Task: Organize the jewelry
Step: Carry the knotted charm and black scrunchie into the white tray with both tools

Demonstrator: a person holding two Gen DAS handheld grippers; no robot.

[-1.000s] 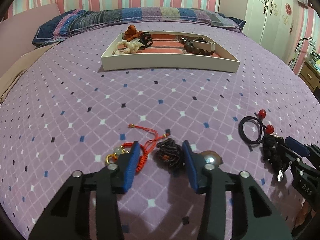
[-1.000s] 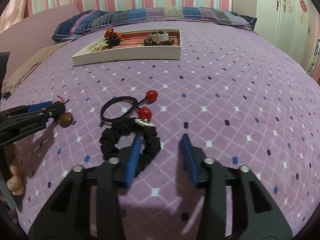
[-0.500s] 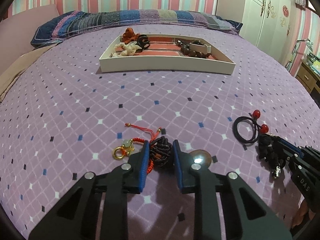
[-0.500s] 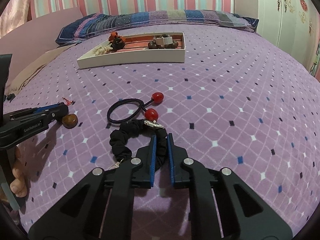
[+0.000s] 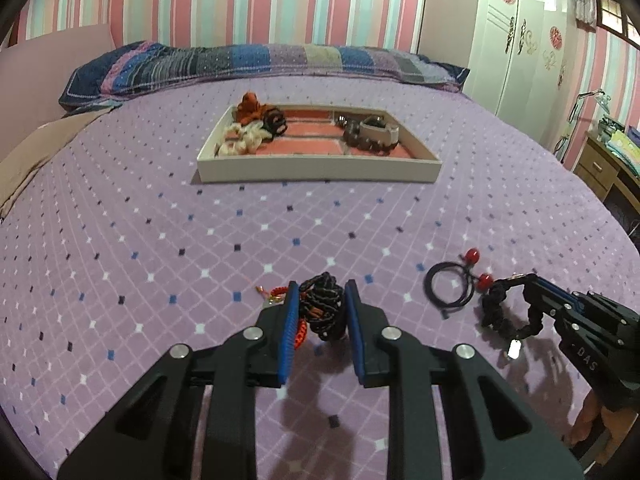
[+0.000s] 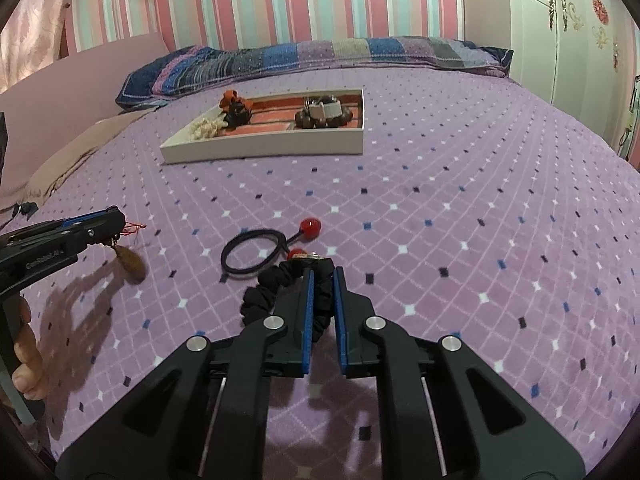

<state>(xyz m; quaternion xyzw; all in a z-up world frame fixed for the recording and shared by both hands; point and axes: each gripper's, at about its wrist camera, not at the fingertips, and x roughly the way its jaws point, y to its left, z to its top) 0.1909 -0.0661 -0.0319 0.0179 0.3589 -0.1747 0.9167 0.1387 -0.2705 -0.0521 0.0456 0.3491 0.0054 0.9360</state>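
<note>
On the near part of a purple, diamond-patterned bed point(image 5: 280, 220), two hand-held tools each grip a piece of jewelry, both lifted clear of the cover and casting shadows beneath. The left tool point(image 5: 320, 300) pinches a bundled black braided cord bracelet point(image 5: 324, 308) between its blue pads, red cord and a brown bead point(image 6: 130, 264) trailing below it. The right tool point(image 6: 322, 280) is clamped narrow on a black fabric scrunchie with a metal charm point(image 6: 280, 284), whose loop droops to its left. A black elastic hair tie with two red beads point(image 6: 256, 254) lies on the bed just beyond the scrunchie.

The white rectangular tray with a red lining point(image 5: 320, 168) sits well apart toward the pillow end, its long axis running across the bed. It lies straight ahead of the left tool and ahead and to the left of the right one, so the left load likely has the more direct carry. Scrunchies fill the tray's left end; beaded bracelets its right.
</note>
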